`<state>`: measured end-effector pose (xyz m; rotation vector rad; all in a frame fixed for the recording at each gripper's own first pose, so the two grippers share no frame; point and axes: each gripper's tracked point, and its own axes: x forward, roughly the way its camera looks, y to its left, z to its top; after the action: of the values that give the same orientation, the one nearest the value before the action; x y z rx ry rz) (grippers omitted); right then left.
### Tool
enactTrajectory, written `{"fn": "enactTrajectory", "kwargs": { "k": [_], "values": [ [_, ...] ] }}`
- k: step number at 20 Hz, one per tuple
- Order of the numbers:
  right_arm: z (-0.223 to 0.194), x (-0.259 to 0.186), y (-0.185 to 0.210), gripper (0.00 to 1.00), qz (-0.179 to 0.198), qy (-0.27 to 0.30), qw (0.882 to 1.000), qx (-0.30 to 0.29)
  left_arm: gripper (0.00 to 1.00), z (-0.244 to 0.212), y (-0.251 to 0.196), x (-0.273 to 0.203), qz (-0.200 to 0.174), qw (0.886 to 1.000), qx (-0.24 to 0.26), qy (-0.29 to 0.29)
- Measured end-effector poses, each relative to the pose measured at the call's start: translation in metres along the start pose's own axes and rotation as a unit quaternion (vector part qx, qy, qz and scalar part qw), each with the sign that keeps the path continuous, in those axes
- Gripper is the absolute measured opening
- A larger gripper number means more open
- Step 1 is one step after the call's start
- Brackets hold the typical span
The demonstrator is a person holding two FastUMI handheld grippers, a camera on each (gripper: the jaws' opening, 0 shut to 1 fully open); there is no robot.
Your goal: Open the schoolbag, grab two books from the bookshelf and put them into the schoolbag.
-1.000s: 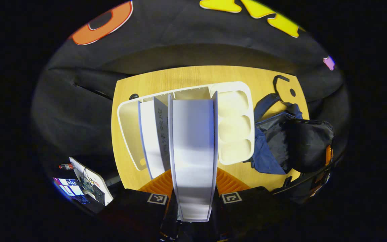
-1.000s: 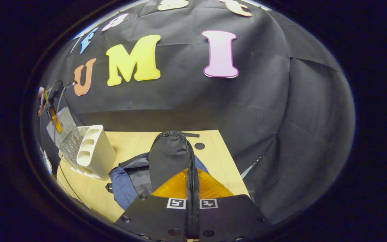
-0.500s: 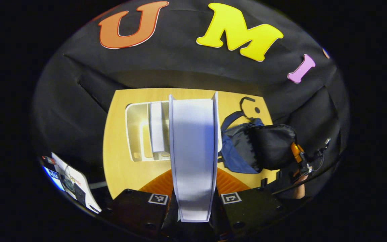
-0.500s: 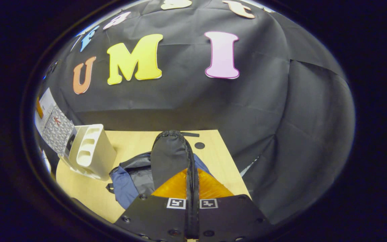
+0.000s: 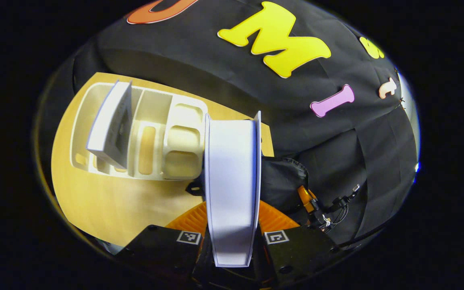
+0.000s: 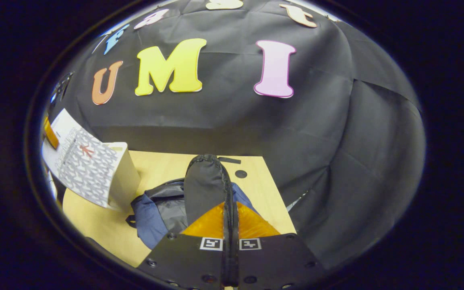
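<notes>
In the left gripper view, the left gripper (image 5: 232, 237) is clamping a book (image 5: 232, 189) edge-on between its two fingers at the bottom centre of the frame; the white page block is running up the middle of the picture, with a thin cover on each side. To the left of it, in the upper left of the frame, the shelf (image 5: 175, 121) is standing on the table (image 5: 107, 205), and a second book (image 5: 109, 121) is leaning tilted in one of its slots. Right of the held book, at centre right, the dark bag (image 5: 284, 181) is showing, and just beyond it, lower right, the other gripper's body with its wires is showing small.

In the right gripper view, the right gripper (image 6: 230, 257) is pinching the bag's (image 6: 204, 189) black flap along the zip, its jaws drawn together on the fabric at the bottom centre. The flap is rising upright in the middle of the frame, and the bag's blue and grey body is lying on the table (image 6: 95, 225) to its lower left. At the left edge, the held book (image 6: 83, 165) is showing its patterned cover, overlapping the shelf (image 6: 125, 177) behind it.
</notes>
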<state>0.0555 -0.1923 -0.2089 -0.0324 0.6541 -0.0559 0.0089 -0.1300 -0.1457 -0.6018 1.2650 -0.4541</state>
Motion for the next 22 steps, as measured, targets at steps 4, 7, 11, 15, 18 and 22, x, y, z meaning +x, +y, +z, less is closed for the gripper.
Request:
{"fn": "enactTrajectory", "kwargs": {
  "k": [4, 7, 11, 15, 18, 22],
  "values": [
    [0.002, 0.001, -0.001, 0.0, 0.001, 0.001, 1.0, 0.001, 0.43, -0.027, -0.012, 0.058, -0.002, 1.0, 0.011, -0.002],
    [0.002, 0.002, -0.003, 0.0, 0.002, 0.003, 1.0, -0.004, 0.43, -0.045, -0.02, 0.104, -0.01, 1.0, 0.013, 0.002],
    [0.002, 0.005, -0.007, 0.0, 0.002, 0.007, 1.0, 0.0, 0.43, -0.061, -0.02, 0.16, -0.021, 1.0, -0.01, 0.016],
    [0.003, 0.006, -0.011, 0.0, -0.002, 0.01, 1.0, -0.002, 0.43, -0.067, -0.024, 0.195, -0.05, 0.998, -0.03, 0.017],
    [0.008, 0.004, -0.017, 0.0, -0.008, 0.014, 1.0, -0.012, 0.43, -0.071, -0.033, 0.214, -0.084, 0.995, -0.05, 0.018],
    [0.02, -0.003, -0.019, 0.0, -0.012, 0.013, 1.0, -0.018, 0.42, -0.074, -0.039, 0.226, -0.121, 0.991, -0.061, 0.005]
  ]
}}
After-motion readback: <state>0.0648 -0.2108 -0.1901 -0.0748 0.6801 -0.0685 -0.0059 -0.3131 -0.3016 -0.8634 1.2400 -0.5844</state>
